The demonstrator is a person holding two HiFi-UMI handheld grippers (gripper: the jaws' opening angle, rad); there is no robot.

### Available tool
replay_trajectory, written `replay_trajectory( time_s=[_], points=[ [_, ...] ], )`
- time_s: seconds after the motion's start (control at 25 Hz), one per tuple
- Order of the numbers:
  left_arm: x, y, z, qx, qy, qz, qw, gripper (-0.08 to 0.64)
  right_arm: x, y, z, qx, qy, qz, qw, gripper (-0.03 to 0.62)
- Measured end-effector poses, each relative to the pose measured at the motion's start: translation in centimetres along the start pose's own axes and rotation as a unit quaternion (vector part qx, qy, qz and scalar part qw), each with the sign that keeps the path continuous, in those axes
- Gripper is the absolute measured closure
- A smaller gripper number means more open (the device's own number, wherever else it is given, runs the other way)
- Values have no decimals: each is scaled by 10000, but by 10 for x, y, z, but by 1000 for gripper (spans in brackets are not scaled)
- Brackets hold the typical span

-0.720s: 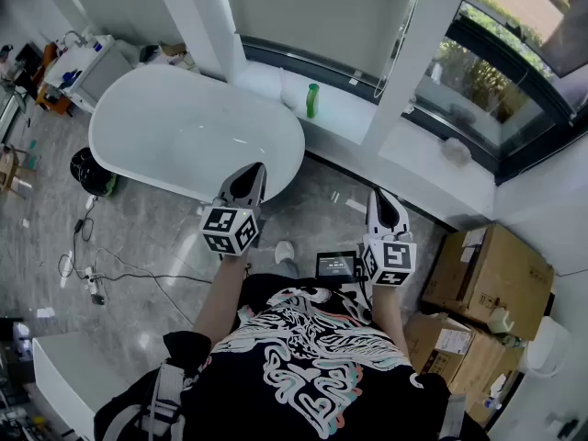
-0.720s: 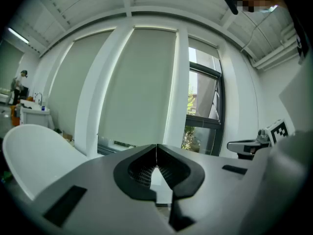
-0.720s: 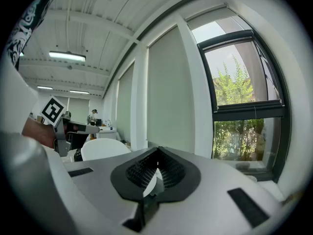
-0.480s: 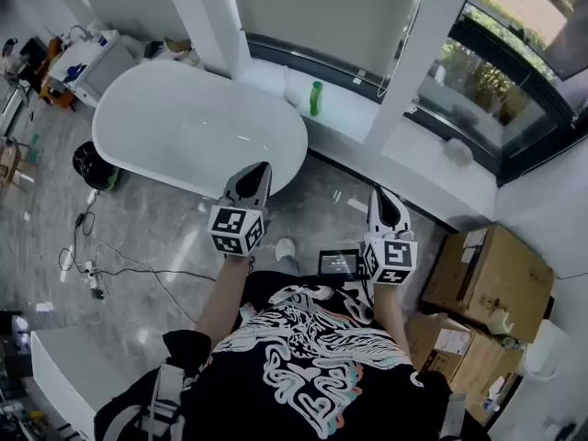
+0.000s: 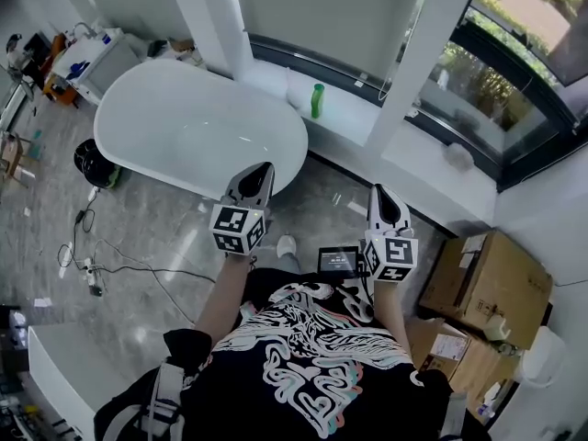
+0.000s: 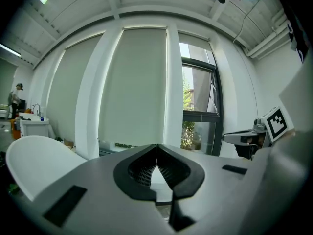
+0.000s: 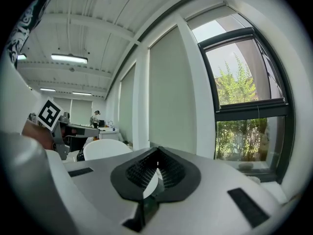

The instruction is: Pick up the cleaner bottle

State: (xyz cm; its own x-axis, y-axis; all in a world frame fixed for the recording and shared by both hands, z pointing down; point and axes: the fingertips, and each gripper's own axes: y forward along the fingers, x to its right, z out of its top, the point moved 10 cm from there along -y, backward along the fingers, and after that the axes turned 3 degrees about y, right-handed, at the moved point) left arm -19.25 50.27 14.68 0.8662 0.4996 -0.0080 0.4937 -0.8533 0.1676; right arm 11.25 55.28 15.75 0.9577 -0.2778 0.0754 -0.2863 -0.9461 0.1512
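I see a workspace staged as a bathroom: a bathtub [image 5: 188,122] stands on a tiled floor [image 5: 156,232] beneath tall windows [image 5: 482,81], with cardboard boxes [image 5: 491,283], loose cables [image 5: 101,269] and a cluttered table [image 5: 92,61] around it.

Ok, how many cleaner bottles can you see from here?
1: a green cleaner bottle stands upright on the white window ledge, behind the far end of the bathtub. The pillar hides part of the ledge, so another could be there.
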Motion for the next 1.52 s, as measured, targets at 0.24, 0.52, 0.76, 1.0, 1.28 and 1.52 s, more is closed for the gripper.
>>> replay_trajectory(
  time_s=[0.24, 0.52, 0.76, 1.0, 1.28, 1.52],
  points=[
    [-12, 24, 8, 54, -68, 2, 10000, 541, 14, 16, 3, -66, 5, -49, 10000, 565],
    [-28, 71, 3, -76, -94, -101, 9999, 541, 35, 56, 1, -105, 59, -171, 9998, 565],
    [-68, 140, 9, -3, 124, -78, 9999, 540, 53, 126, 8, -140, 6, -194, 9997, 566],
    [-115, 217, 21, -38, 288, -118, 9995, 540, 68, 208, 20, -216, 17, -258, 9994, 565],
    [-162, 289, 25, -112, 323, -197, 9992, 540, 82, 295, 29, -342, -14, -328, 9989, 565],
    [-200, 330, 27, -135, 289, -191, 9993, 540, 86, 352, 36, -411, -44, -393, 9984, 565]
  ],
)
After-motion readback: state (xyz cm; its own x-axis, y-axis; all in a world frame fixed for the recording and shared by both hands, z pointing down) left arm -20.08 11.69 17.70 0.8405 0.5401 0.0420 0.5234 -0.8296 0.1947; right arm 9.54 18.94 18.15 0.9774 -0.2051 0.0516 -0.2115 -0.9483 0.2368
